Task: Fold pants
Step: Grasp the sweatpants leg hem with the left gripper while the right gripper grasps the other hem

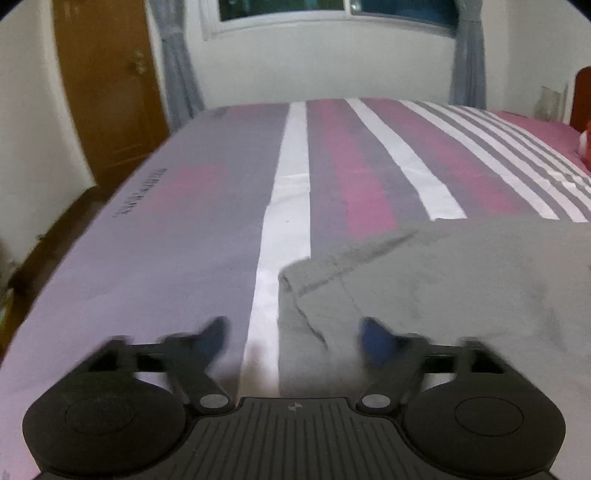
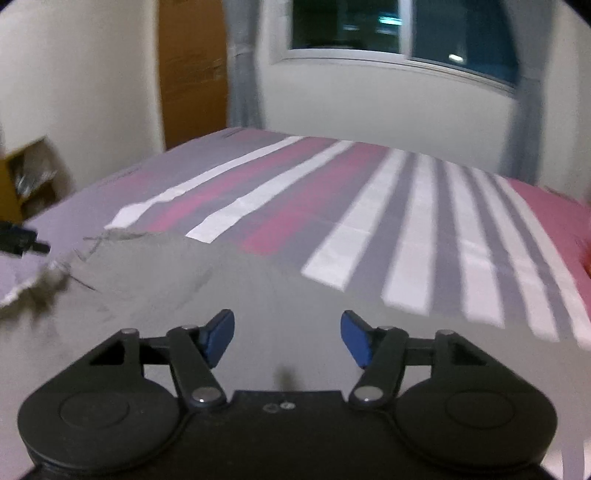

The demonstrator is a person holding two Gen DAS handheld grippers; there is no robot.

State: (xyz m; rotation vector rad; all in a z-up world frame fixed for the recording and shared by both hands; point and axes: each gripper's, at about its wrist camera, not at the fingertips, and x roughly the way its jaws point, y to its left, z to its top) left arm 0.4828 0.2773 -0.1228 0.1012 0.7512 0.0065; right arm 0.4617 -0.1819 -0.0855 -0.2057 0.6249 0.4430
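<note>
One pair of grey pants [image 1: 461,280] lies on one bed [image 1: 184,229], whose single sheet carries white, grey and pink stripes (the thin ones at the far side blur together, so no sure tally of those; two broad white stripes stand out in the left wrist view). Two grippers appear: the left gripper [image 1: 293,334] and the right gripper [image 2: 288,334], each with two blue-tipped fingers, so four fingers in all. One window [image 1: 332,11] shows, with two grey curtains [image 1: 177,66], one on each side. One wooden door [image 1: 107,85] stands at left.
</note>
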